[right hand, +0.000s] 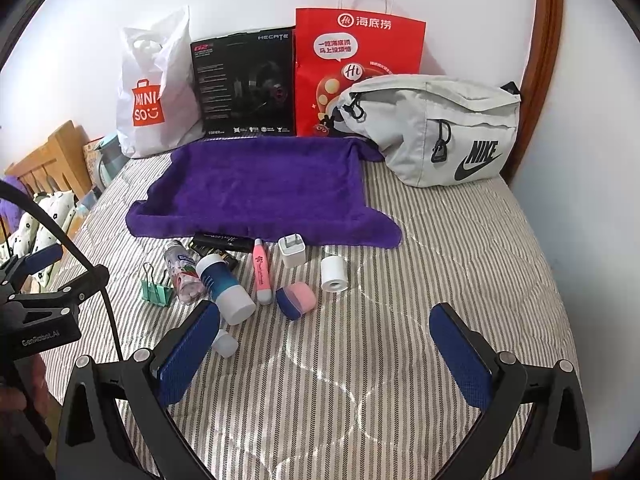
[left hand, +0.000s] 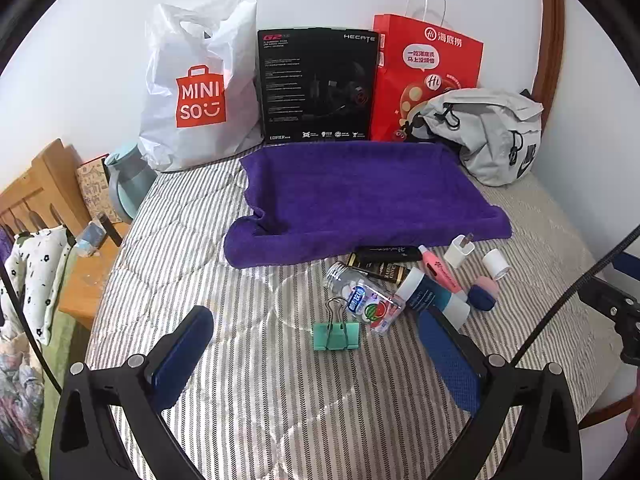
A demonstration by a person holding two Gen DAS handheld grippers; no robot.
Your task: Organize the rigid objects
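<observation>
- The small rigid things lie in a loose heap on the striped bed [right hand: 460,248], just off the near edge of the purple towel [right hand: 256,192].
- Two dark flat packs [left hand: 384,264] are tucked against the near edge of the purple towel; their print is too small to read.
- The clear candy bottle [left hand: 362,300] lies on its side near the purple towel, partly behind the blue-and-white bottle [right hand: 224,284] in the right wrist view.
- The green binder clip [left hand: 336,334] sits farthest from the purple towel on the heap's left.
- The pink marker [right hand: 262,272], white plug [right hand: 292,250], white cap [right hand: 334,274] and pink-and-blue piece [right hand: 296,300] show plainly only in the right wrist view; in the left one they crowd the right edge, partly behind a blue pad.
- A small white cap [right hand: 224,342] appears half hidden behind the right gripper's [right hand: 328,344] left pad.
- The grey Nike pouch [right hand: 440,128] behind the purple towel reads whole only from the right.
- The left gripper [left hand: 316,352] hangs over the bed with jaws spread wide, empty; the right one's jaws are likewise spread, holding nothing.
</observation>
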